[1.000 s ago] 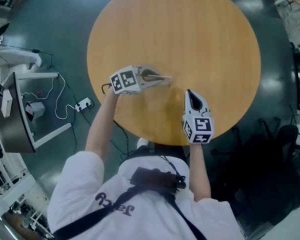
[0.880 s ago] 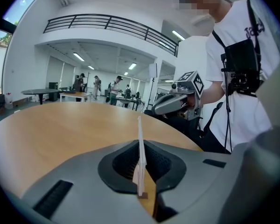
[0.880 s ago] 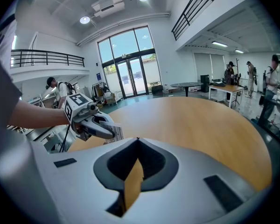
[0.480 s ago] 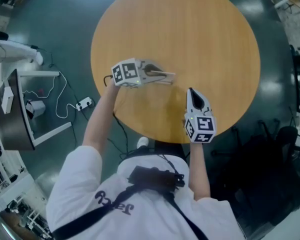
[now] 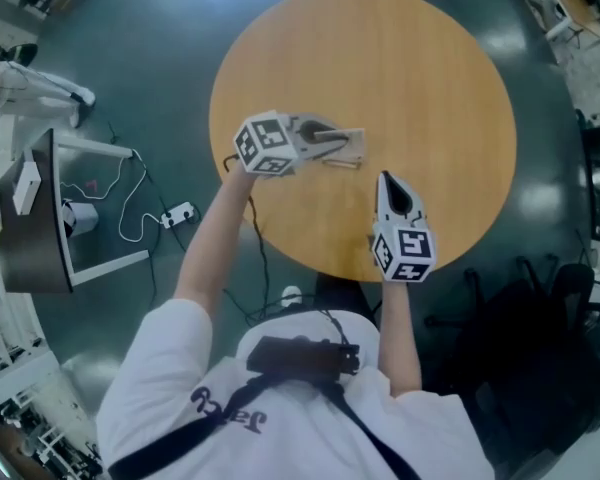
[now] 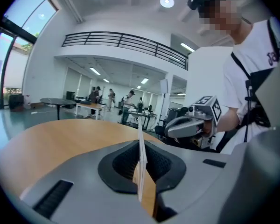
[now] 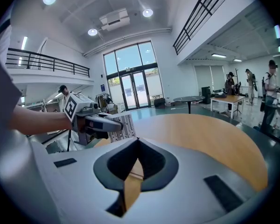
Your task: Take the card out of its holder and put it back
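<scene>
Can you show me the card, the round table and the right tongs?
card (image 7: 127, 129): right gripper view, its printed face.
round table (image 5: 430, 88): head view, bare wooden top.
right tongs (image 5: 383, 180): head view, closed tips.

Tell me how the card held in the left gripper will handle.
Probably stiff: the card juts flat from the left gripper without drooping. Likely light: edge-on it looks very thin. Pinched at one end, it might pivot or slip.
</scene>
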`<state>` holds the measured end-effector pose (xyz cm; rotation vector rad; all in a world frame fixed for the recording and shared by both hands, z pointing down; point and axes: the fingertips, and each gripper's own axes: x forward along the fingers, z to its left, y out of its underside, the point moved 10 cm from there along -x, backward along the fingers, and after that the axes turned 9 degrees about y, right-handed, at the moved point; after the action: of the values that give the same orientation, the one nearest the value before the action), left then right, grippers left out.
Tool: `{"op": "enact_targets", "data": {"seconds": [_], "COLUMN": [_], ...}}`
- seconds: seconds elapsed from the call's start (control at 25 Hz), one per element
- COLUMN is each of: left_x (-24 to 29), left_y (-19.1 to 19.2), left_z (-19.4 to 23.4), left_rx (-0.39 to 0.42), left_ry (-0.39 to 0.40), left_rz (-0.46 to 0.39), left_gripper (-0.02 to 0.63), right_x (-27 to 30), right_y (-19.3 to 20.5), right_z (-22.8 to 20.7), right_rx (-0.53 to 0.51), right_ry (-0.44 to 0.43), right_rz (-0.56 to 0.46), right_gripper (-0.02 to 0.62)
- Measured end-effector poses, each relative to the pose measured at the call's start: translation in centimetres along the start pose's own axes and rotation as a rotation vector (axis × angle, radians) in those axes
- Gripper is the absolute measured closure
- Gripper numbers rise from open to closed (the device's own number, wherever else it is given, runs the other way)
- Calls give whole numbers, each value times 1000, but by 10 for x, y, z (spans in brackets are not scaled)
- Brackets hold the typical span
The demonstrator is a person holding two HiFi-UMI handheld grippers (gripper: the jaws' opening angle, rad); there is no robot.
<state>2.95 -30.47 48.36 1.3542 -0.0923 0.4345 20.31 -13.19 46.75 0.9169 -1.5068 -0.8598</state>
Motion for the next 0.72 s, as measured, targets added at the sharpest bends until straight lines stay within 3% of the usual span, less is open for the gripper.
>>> {"op": "enact_targets", "data": {"seconds": [0.2, 0.48, 0.72], "left_x": [-24, -52, -72], "left_y": [0, -2, 0], "left_z": [-36, -111, -181], "left_rx": [-92, -115, -124], "left_ry": [-195, -501, -634], "left_rz": [-28, -58, -194], "left_gripper": [577, 577, 577], "right_x": [-9, -46, -94], "right_y": [-8, -29, -14], "right_z": [27, 78, 111], "right_rx": [0, -26, -47], "right_ry": [-1, -4, 16], "right_rz": [-71, -190, -226], "right_gripper": [583, 583, 583]}}
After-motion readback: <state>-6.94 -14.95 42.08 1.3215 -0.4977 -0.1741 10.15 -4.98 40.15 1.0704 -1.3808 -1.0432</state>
